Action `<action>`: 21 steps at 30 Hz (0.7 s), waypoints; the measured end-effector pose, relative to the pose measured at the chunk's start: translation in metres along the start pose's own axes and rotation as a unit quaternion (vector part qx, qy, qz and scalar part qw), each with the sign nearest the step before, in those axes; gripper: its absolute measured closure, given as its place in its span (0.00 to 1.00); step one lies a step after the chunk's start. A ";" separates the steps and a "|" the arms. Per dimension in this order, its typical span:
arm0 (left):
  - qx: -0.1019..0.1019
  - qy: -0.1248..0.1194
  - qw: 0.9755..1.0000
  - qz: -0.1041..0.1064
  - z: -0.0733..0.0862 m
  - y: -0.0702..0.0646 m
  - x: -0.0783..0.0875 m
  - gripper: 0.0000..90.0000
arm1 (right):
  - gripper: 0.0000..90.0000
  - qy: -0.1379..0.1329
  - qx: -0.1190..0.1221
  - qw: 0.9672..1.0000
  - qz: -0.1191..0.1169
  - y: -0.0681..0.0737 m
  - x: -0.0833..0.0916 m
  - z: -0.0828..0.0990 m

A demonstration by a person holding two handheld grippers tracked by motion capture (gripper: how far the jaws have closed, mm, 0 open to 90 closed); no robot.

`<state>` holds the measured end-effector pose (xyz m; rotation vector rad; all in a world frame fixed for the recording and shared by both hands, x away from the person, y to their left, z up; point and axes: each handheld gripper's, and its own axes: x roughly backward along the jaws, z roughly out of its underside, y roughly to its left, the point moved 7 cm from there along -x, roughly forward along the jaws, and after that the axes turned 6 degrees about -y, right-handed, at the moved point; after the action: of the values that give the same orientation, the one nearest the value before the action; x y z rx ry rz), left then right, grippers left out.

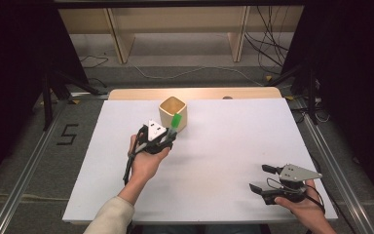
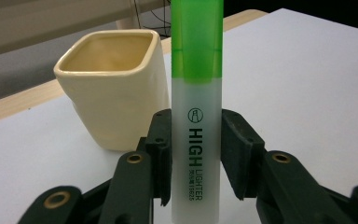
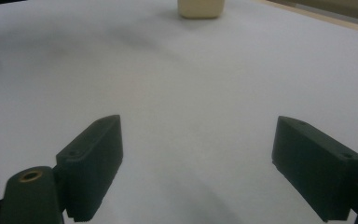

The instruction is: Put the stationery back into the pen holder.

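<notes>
Currently the left gripper (image 2: 196,154) is clamped on a green highlighter (image 2: 196,140): in the left gripper view both black pads press flat against the frosted barrel, one on each side, just at the printed "HIGH LIGHTER" lettering. The pen runs straight up the middle of that frame, green cap uppermost. In the high view the left gripper (image 1: 171,130) sits left of centre, with the green cap of the highlighter (image 1: 176,120) sticking out toward the upper right, overlapping the near wall of the cream cup (image 1: 173,113).

The right gripper (image 3: 198,168) has its jaws wide apart with nothing between them; bare white table (image 3: 191,84) shows through the gap. In the high view it rests at the lower right (image 1: 262,178), well apart from pen and cup.

Hard to make out: the cap's top is cut off by the upper edge of the left gripper view, and the barrel's lower end runs out of the bottom edge. Whether the cap touches the cup cannot be told. In the right gripper view the cup (image 3: 200,8) is cropped at the top edge.

The cup (image 2: 114,88) stands upright on the table, just beside the pen, at centre left of the left gripper view.
</notes>
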<state>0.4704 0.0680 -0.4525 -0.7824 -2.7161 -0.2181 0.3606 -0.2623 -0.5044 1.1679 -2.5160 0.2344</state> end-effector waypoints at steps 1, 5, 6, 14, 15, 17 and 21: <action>0.000 -0.002 1.000 -0.001 -0.001 0.001 -0.001 0.73 | 0.19 0.000 0.000 1.000 0.000 0.000 0.000 0.000; 0.001 -0.005 1.000 -0.002 -0.002 0.001 -0.003 0.73 | 0.19 -0.001 0.001 1.000 0.000 0.000 0.000 0.000; 0.000 -0.006 1.000 -0.003 -0.002 0.002 -0.003 0.73 | 0.19 0.000 -0.001 1.000 0.000 0.000 0.000 0.000; 0.005 -0.017 1.000 -0.009 -0.007 0.004 -0.004 0.73 | 0.19 0.000 -0.001 1.000 0.000 0.000 0.000 0.000; 0.006 -0.019 1.000 -0.011 -0.008 0.004 -0.005 0.73 | 0.19 0.000 -0.001 1.000 0.000 0.000 0.000 0.000; 0.006 -0.023 1.000 -0.010 -0.010 0.004 -0.005 0.73 | 0.19 0.000 -0.001 1.000 0.000 0.000 0.000 0.000; 0.004 -0.025 1.000 -0.012 -0.011 0.006 -0.007 0.73 | 0.19 0.000 -0.001 1.000 0.000 0.000 0.000 0.000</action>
<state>0.4816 0.0670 -0.4440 -0.7626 -2.7725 -0.1957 0.3604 -0.2622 -0.5045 1.1680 -2.5155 0.2325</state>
